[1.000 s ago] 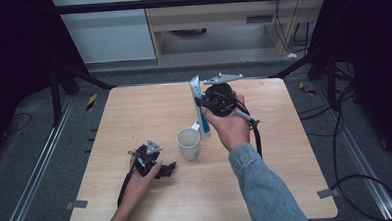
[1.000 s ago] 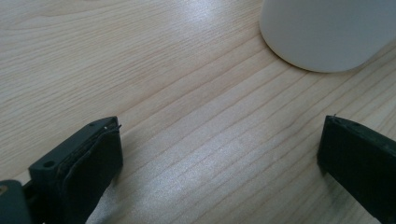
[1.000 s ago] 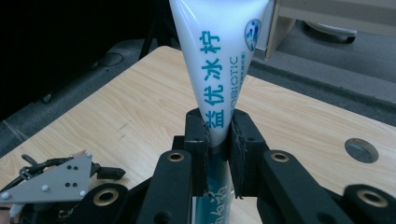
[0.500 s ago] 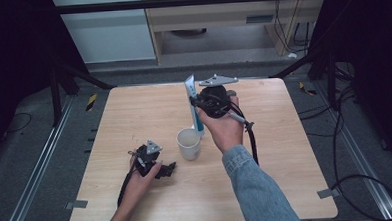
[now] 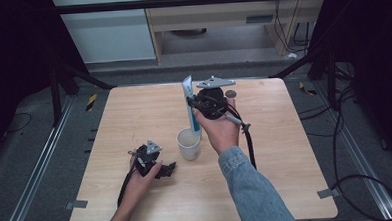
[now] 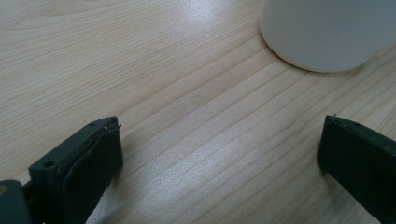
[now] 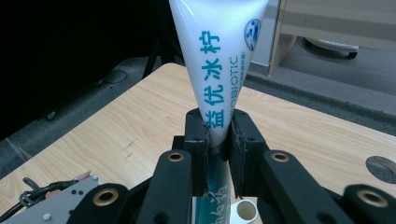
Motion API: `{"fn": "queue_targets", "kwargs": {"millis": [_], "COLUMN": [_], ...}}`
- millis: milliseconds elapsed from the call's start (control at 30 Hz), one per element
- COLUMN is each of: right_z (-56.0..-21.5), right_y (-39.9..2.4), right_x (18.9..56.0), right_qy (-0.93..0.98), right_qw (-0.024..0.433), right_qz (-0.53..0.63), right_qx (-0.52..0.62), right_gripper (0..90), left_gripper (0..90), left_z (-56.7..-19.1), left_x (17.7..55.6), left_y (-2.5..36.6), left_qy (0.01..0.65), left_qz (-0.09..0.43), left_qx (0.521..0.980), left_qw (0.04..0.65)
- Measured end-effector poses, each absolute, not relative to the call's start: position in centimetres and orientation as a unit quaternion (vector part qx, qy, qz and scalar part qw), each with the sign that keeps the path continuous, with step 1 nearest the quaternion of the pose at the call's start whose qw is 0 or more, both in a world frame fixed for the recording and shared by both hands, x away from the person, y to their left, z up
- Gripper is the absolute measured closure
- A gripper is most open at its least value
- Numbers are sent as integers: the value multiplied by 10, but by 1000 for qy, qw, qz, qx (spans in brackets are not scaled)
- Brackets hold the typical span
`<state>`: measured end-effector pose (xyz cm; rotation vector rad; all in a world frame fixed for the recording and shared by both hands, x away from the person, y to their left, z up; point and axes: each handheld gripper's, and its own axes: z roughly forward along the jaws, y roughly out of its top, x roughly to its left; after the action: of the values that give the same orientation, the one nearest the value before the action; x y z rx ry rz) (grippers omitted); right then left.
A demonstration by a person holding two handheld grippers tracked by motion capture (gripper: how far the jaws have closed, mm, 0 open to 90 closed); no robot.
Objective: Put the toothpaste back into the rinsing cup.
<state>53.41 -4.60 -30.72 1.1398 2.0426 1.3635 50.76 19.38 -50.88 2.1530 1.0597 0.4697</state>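
Tube (image 7: pixel 219 70) soft, light, slippery; your right tool (image 7: pixel 218 140) clamps its middle, grip nearer cap; left tool (image 6: pixel 219 158) apart.

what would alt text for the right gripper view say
The right gripper clamps a white tube with blue-green print, held upright over a wooden table. A white cup shows low between the jaws.
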Motion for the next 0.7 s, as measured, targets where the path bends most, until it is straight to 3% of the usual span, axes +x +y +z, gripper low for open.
{"fn": "queue_targets", "kwargs": {"millis": [700], "right_z": [-319], "right_y": [-40], "right_x": [531], "right_qy": [728], "right_qw": [217], "right_qz": [503], "right_qx": [412], "right_gripper": [787], "left_gripper": [0], "left_z": [-509], "left_x": [508], "left_y": [194], "left_qy": [407], "left_qz": [180], "left_qx": [828], "left_qw": [341]}}
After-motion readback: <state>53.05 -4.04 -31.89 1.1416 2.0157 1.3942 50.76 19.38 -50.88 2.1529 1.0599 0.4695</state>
